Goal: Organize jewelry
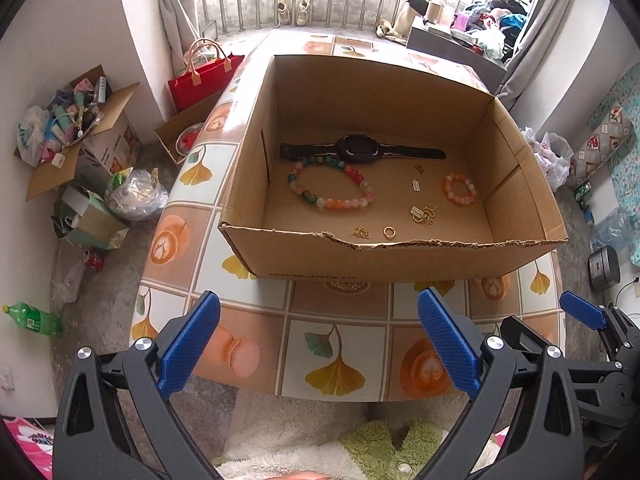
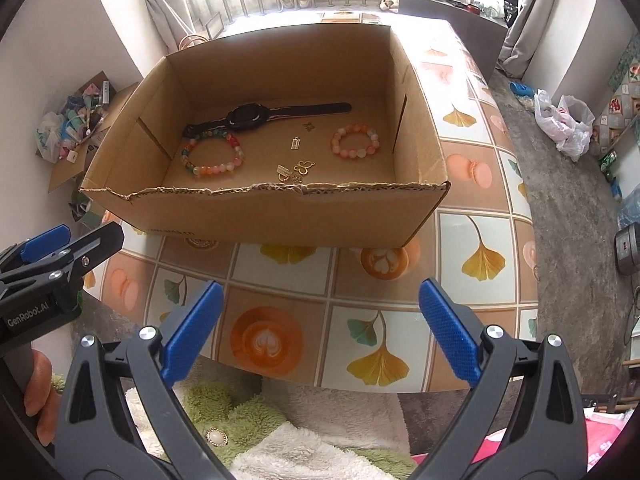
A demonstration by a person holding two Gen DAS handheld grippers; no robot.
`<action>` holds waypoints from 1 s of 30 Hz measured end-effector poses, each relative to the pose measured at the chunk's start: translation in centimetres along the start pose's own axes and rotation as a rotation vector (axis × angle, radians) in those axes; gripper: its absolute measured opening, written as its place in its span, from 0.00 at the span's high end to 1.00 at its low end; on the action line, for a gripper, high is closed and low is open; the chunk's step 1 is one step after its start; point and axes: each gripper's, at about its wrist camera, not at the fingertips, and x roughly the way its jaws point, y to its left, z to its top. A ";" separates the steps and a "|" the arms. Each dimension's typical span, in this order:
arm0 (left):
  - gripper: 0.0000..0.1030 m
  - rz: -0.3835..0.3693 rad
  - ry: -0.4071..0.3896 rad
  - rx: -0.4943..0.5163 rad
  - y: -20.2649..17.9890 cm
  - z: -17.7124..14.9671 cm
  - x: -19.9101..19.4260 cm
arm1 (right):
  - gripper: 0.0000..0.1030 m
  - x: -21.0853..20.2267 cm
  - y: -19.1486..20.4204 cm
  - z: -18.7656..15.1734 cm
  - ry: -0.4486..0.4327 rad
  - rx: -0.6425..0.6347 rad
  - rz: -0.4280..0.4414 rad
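- Left tongs [image 1: 318, 340] and right tongs [image 2: 320, 330] both gape wide, empty, at the worktop's [image 1: 336, 344] near edge.
- Jewelry lies loose in the box [image 1: 400, 258]: watch [image 1: 360, 150], two bead bracelets [image 1: 330, 184], gold charms [image 1: 424, 212].
- Advice: descend over the torn front wall, pinch one piece.

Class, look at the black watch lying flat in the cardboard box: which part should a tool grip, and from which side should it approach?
Grip the black watch at its thick central case, coming straight down from above. The straps lie flat on the cardboard box floor, leaving little to pinch, and the box walls block any sideways approach. Avoid the left strap end, which touches the large beaded bracelet.
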 end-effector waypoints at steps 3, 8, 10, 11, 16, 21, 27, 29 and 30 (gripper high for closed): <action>0.06 0.001 0.001 0.001 -0.1 0.0 0.0 | 0.08 0.1 0.1 -0.1 0.003 -0.006 0.005; 0.06 0.001 -0.003 0.001 0.0 0.0 0.0 | 0.08 0.2 0.4 -0.2 0.009 -0.014 0.010; 0.06 0.002 -0.004 0.001 0.0 0.1 0.0 | 0.08 0.1 0.6 -0.2 0.009 -0.015 0.009; 0.06 0.002 -0.004 0.001 0.0 0.1 0.0 | 0.08 0.1 0.6 -0.2 0.008 -0.017 0.009; 0.06 0.002 -0.005 0.001 0.0 0.1 0.0 | 0.08 0.1 0.7 -0.2 0.008 -0.016 0.010; 0.06 0.002 -0.004 0.001 0.0 0.1 0.0 | 0.08 0.1 0.7 -0.1 0.010 -0.016 0.010; 0.06 0.001 -0.001 0.004 0.0 0.3 -0.2 | 0.08 0.0 0.7 -0.1 0.008 -0.013 0.009; 0.06 0.000 -0.002 0.002 0.0 0.3 -0.2 | 0.08 0.0 0.7 0.0 0.008 -0.012 0.009; 0.06 0.001 -0.001 0.002 0.0 0.3 -0.2 | 0.08 0.0 0.7 0.0 0.008 -0.011 0.008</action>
